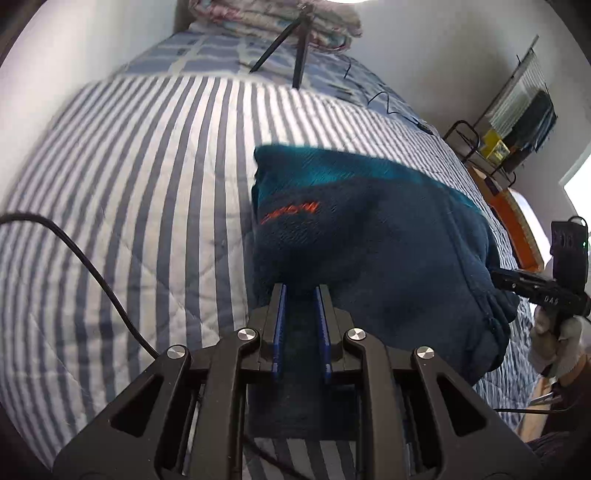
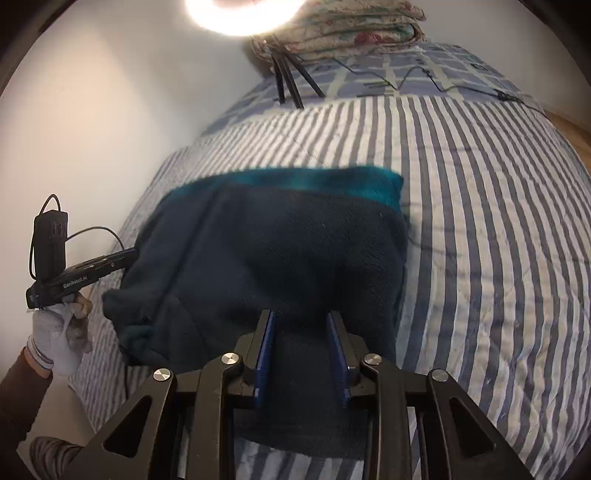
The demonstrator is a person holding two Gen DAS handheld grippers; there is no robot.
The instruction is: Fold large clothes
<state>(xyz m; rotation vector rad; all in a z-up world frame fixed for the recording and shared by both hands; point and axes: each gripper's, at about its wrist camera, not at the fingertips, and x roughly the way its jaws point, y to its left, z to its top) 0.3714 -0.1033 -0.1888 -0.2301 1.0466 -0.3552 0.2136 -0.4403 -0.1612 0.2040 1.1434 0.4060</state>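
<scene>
Left wrist view: the left gripper (image 1: pixel 300 291) is pinching the near edge of the navy fleece garment (image 1: pixel 369 236), with both blue pads (image 1: pixel 277 325) pressing on a thick band of fabric running back under the gripper. The garment is lying on the striped quilt (image 1: pixel 147 184) of the bed, right of centre, already doubled into a compact block. A teal band is showing along its far edge and an orange logo (image 1: pixel 290 213) is facing up. A zip line is running down the right side, where loose cloth is bunching. The right gripper (image 1: pixel 496 277) is coming in at the garment's right edge, held by a gloved hand (image 1: pixel 554 339). A tripod (image 1: pixel 295 48) is standing further up the bed before folded bedding (image 1: pixel 277 18).

Right wrist view: the right gripper (image 2: pixel 300 314) is likewise clamping the near hem, with its pads sitting a bit wider apart on a thicker wad of fleece. The garment (image 2: pixel 277 251) is spreading ahead, teal band at the far end, the bunched part hanging off the left toward the bed edge. The left gripper (image 2: pixel 131 253) is meeting the garment's left edge.

Progress, judging only from this: at least one fold looks done and both hands are gripping the near edge, so another fold or a straightening pull seems under way. Left to do: tidying the bunched side and laying it flat.
</scene>
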